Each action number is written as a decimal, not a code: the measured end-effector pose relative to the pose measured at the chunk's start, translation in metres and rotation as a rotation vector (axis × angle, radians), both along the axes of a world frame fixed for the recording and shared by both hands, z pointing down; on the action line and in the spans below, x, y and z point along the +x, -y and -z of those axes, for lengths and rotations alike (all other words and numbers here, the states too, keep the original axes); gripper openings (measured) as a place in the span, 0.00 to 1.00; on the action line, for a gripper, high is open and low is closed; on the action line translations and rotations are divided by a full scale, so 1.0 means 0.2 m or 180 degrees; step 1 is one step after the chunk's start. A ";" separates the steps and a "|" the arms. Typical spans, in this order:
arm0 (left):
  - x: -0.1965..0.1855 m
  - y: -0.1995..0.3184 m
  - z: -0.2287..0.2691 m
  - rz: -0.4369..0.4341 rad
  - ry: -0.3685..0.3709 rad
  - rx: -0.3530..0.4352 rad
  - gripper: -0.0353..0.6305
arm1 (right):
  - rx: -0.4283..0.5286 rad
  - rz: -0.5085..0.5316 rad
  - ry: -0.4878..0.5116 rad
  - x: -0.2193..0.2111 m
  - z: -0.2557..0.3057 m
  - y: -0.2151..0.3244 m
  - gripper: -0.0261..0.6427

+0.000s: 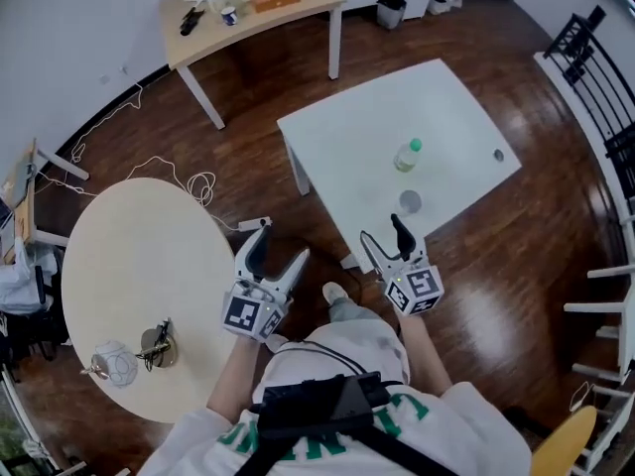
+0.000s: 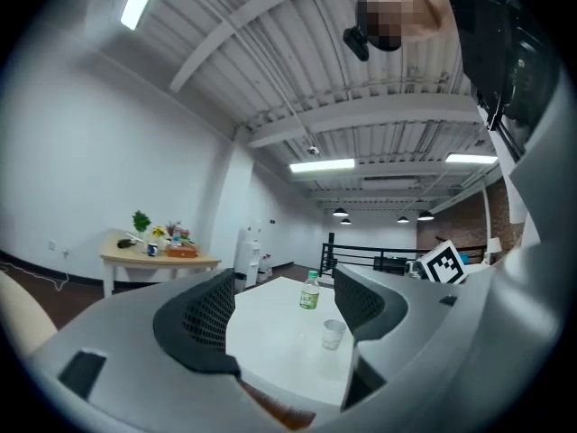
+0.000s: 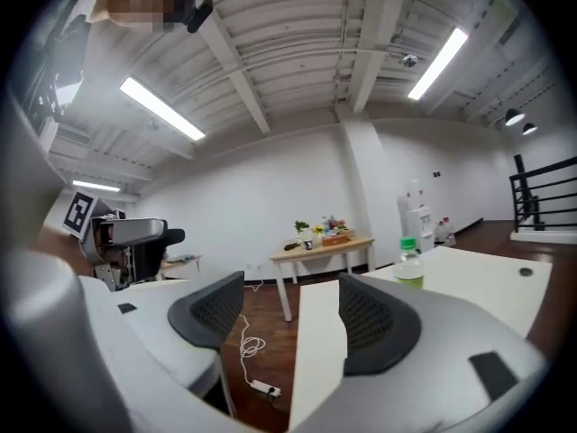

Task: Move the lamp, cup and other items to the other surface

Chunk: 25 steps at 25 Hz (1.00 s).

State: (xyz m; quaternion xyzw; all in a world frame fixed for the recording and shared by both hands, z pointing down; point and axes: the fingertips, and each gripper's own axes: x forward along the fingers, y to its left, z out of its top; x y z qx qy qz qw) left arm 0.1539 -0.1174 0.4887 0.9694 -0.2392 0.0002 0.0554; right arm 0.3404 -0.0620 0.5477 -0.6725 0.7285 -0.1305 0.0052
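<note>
The left gripper (image 1: 283,243) and right gripper (image 1: 385,234) both gape wide, holding nothing. The clear plastic cup (image 1: 409,203) and green-capped bottle (image 1: 407,155) stand on the white square table (image 1: 337,137). What looks like a small dark lamp (image 1: 159,345) sits well apart on the round beige table (image 1: 139,256). At least 2 transfers seem to be left.

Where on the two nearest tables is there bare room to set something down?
The round table is bare except its near-left edge, where a white globe-shaped item and a dark metal item sit. The white table is free left of the bottle and cup. The far wooden table is crowded.
</note>
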 end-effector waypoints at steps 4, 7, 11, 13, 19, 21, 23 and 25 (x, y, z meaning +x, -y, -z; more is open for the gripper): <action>0.32 -0.06 -0.03 -0.0415 0.0075 -0.0031 0.55 | -0.0159 -0.0504 0.0008 0.38 -0.07 -0.09 0.54; 0.57 -0.13 0.03 -0.0641 0.0058 -0.0141 0.55 | -0.0198 -0.0668 0.0008 0.64 -0.12 -0.08 0.54; 0.76 -0.17 -0.01 -0.0774 0.0133 -0.0203 0.55 | -0.0259 -0.0662 -0.0065 0.88 -0.17 0.03 0.54; 0.78 -0.16 -0.05 -0.0779 0.0185 -0.0257 0.55 | -0.0280 -0.0605 -0.0137 0.94 -0.20 0.12 0.52; 0.80 -0.12 -0.10 -0.0635 0.0219 -0.0374 0.55 | -0.0283 -0.0434 -0.0316 1.06 -0.22 0.43 0.49; 0.78 -0.11 -0.11 -0.0578 0.0238 -0.0386 0.55 | -0.0271 -0.0386 -0.0417 1.07 -0.20 0.51 0.43; 0.75 -0.09 -0.11 -0.0514 0.0259 -0.0382 0.55 | -0.0242 -0.0369 -0.0521 1.09 -0.17 0.57 0.35; 0.71 -0.08 -0.10 -0.0441 0.0247 -0.0387 0.55 | -0.0239 -0.0314 -0.0602 1.07 -0.12 0.61 0.26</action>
